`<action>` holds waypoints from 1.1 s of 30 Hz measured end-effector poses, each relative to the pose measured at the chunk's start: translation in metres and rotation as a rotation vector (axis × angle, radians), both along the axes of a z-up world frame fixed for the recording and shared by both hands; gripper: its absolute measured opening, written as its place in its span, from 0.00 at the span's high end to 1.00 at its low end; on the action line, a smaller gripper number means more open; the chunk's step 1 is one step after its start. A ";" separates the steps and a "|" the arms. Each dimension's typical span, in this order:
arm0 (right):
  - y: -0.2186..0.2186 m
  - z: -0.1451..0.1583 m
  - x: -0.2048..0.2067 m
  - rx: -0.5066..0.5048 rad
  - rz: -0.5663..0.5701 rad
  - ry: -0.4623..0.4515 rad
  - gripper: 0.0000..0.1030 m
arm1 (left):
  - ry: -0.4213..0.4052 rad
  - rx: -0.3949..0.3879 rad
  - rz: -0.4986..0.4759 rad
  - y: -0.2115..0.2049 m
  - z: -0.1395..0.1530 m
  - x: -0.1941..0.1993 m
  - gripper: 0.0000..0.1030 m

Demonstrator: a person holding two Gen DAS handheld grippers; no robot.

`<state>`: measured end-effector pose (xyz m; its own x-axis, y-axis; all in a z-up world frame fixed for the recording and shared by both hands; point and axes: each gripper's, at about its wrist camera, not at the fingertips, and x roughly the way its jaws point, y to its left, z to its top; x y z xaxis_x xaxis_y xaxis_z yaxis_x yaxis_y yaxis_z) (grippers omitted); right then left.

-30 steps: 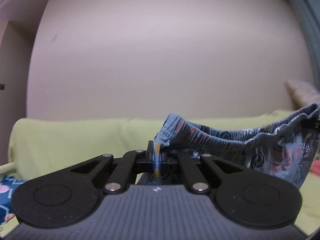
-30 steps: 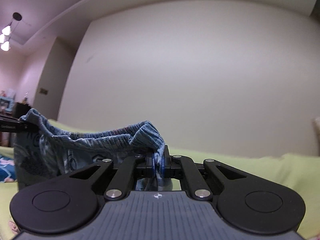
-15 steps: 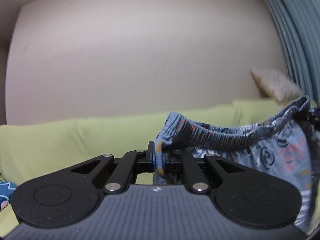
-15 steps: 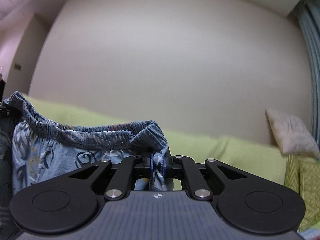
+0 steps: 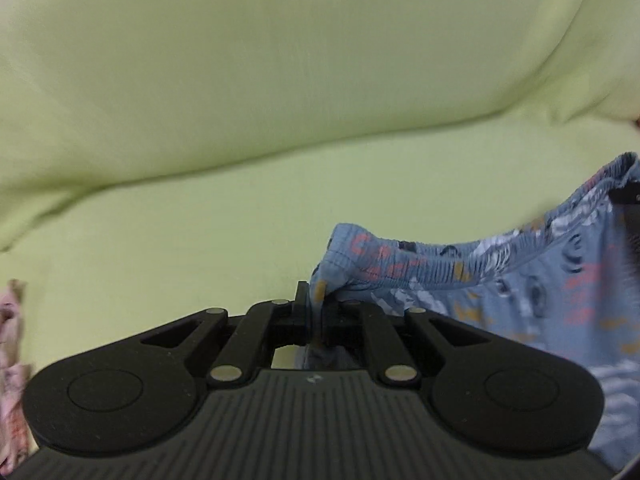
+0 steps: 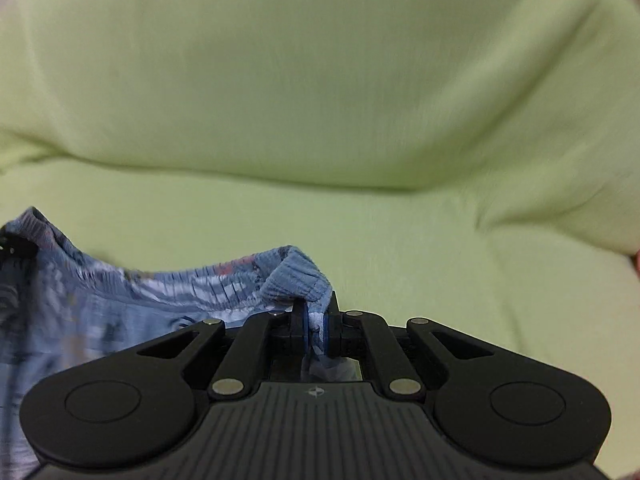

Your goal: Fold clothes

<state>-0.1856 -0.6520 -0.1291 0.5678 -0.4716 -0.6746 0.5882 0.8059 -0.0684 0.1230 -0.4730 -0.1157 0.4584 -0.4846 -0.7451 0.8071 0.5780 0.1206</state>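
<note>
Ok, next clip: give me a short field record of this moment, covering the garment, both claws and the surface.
garment: blue patterned shorts with elastic waistband, stretched between both claws
left claw: shut on one waistband end
right claw: shut on the other waistband end
surface: light green fabric-covered sofa, seat and backrest in view
other: pink patterned cloth at the left edge of the left wrist view
fold: not yet made

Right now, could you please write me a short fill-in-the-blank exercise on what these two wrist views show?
1. Both tongs, left tongs and right tongs, are shut on the elastic ____ of the blue patterned shorts.
2. The surface beneath the shorts is covered in ____ fabric.
3. Between the two tongs the gathered edge hangs in a shallow ____.

Missing words: waistband; light green; sag
</note>
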 end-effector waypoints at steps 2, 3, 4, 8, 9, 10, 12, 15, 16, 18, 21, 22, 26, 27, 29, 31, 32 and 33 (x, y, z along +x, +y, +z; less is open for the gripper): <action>-0.021 -0.018 0.011 0.016 -0.002 0.014 0.96 | -0.009 0.011 -0.007 -0.020 -0.010 0.015 0.95; -0.027 -0.027 0.024 0.021 -0.001 0.014 0.96 | -0.015 0.012 -0.010 -0.029 -0.013 0.022 0.95; -0.033 -0.034 0.038 0.027 -0.002 0.013 0.96 | -0.021 0.014 -0.014 -0.038 -0.016 0.029 0.95; -0.065 -0.043 0.099 0.009 -0.012 0.010 0.96 | -0.073 0.012 -0.020 -0.071 -0.023 0.056 0.95; -0.071 -0.044 0.117 -0.004 -0.014 0.012 0.96 | -0.077 0.015 -0.021 -0.078 -0.024 0.062 0.95; -0.077 -0.044 0.136 -0.017 -0.017 0.015 0.96 | -0.081 0.017 -0.022 -0.085 -0.025 0.068 0.93; -0.088 -0.050 0.158 -0.019 -0.026 0.044 0.95 | -0.079 0.043 -0.018 -0.095 -0.030 0.077 0.81; -0.100 -0.065 0.173 0.007 -0.024 0.108 0.75 | -0.087 0.091 -0.023 -0.092 -0.039 0.081 0.69; -0.096 -0.064 0.168 -0.043 -0.045 0.121 0.48 | -0.090 0.085 -0.022 -0.080 -0.037 0.080 0.67; -0.083 -0.054 0.151 -0.126 -0.071 0.114 0.30 | -0.070 0.045 -0.017 -0.045 -0.025 0.076 0.62; -0.048 -0.032 0.100 -0.174 -0.089 0.039 0.30 | -0.097 0.018 -0.036 0.021 -0.004 0.044 0.60; -0.031 -0.024 0.078 -0.175 -0.089 0.001 0.30 | -0.120 0.016 -0.049 0.044 0.001 0.028 0.60; 0.047 -0.009 -0.008 -0.083 -0.041 -0.149 0.27 | -0.223 0.051 -0.176 0.132 0.014 -0.069 0.69; 0.072 -0.011 -0.025 -0.052 -0.016 -0.165 0.27 | -0.237 0.058 -0.219 0.149 0.013 -0.092 0.66; 0.112 -0.016 -0.044 0.002 0.027 -0.170 0.27 | -0.220 0.068 -0.243 0.177 0.012 -0.136 0.59; 0.155 -0.020 -0.057 0.023 0.084 -0.150 0.28 | -0.189 0.054 -0.213 0.184 0.009 -0.153 0.61; 0.176 -0.020 -0.063 0.028 0.105 -0.133 0.30 | -0.150 0.035 -0.198 0.185 0.010 -0.164 0.65; 0.188 -0.017 -0.066 0.040 0.110 -0.128 0.31 | -0.111 0.010 -0.207 0.186 0.013 -0.171 0.65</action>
